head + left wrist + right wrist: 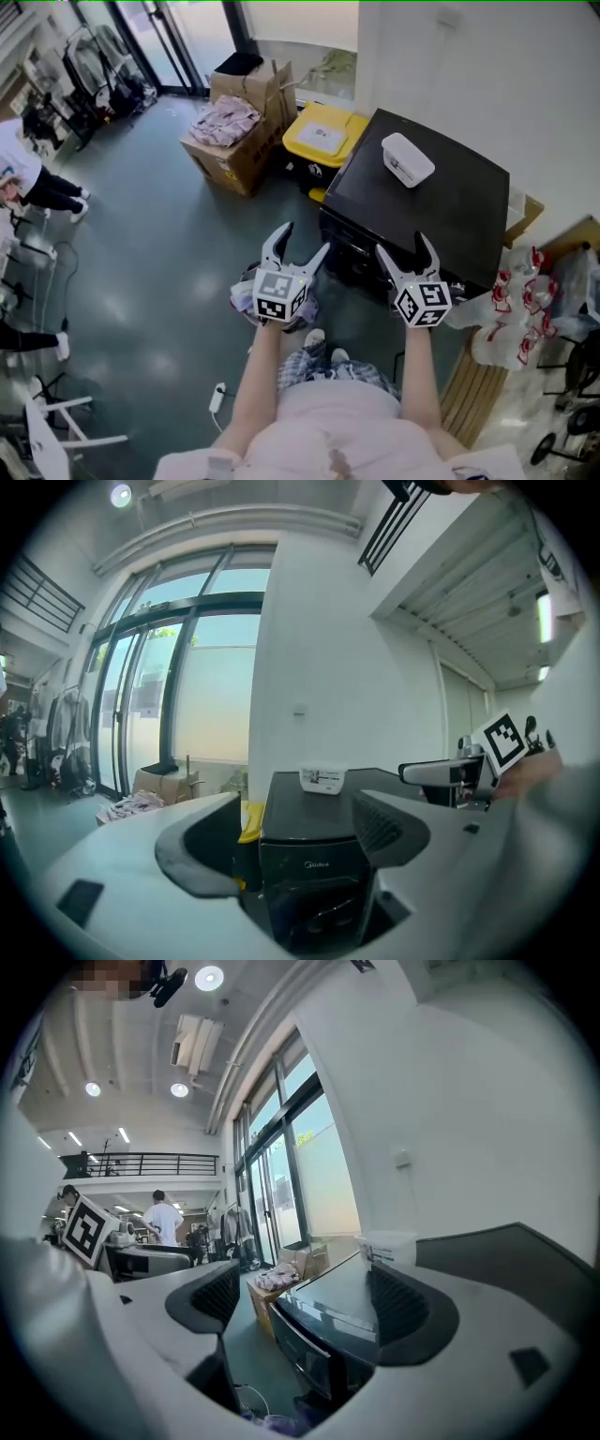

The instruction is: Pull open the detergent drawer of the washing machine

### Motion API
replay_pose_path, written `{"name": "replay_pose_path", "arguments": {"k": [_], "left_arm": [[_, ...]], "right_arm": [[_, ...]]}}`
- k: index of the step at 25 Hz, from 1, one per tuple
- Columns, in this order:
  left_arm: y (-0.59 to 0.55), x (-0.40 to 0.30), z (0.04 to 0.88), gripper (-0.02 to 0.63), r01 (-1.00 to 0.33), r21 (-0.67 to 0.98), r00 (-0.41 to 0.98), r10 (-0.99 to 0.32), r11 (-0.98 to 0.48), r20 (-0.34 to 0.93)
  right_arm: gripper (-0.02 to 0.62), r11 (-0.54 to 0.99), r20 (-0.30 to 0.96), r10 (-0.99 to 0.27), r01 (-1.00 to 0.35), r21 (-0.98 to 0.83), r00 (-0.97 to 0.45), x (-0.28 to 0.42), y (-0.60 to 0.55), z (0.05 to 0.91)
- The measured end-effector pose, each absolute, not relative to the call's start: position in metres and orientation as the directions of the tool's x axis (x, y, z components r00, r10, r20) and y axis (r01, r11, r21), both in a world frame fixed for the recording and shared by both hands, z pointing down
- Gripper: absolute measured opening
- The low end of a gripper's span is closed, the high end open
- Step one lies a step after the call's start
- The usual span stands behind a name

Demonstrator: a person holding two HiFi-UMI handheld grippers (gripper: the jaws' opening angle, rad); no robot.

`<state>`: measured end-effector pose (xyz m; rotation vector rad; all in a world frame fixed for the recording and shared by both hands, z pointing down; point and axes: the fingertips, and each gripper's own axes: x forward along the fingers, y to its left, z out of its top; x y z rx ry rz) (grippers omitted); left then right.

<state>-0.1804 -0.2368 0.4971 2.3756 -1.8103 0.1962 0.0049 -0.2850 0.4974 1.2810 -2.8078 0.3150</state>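
A black washing machine (427,202) fills the centre right of the head view. Its dark front panel (309,860) faces the person, and the detergent drawer cannot be picked out on it. The left gripper (302,242) and right gripper (405,248) hover just before it at lower centre, both spread wide and empty. On so dark a face, a jaw could well hook the wrong edge or slip off.

Your left gripper (302,246) and right gripper (403,251): jaws apart, near the front of the black washer (450,206). On washer: white box (407,159). Beside it: yellow bin (323,131), carton (230,161) of clothes (225,120).
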Motion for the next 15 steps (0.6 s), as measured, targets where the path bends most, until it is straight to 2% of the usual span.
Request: {"name": "replay_pose_path", "arguments": {"k": [9,15], "left_arm": [[-0.289,-0.186,0.509,0.357,-0.908,0.048,0.417,-0.882,-0.417,0.218],[-0.308,-0.184,0.524,0.357,-0.88,0.051,0.469,-0.85,-0.472,0.24]], "right_arm": [[0.436,0.531,0.136,-0.823,-0.832,-0.163,-0.552,-0.005,-0.305,0.501],[0.436,0.5,0.139,-0.842,-0.851,-0.158,-0.521,-0.01,-0.314,0.509]]}}
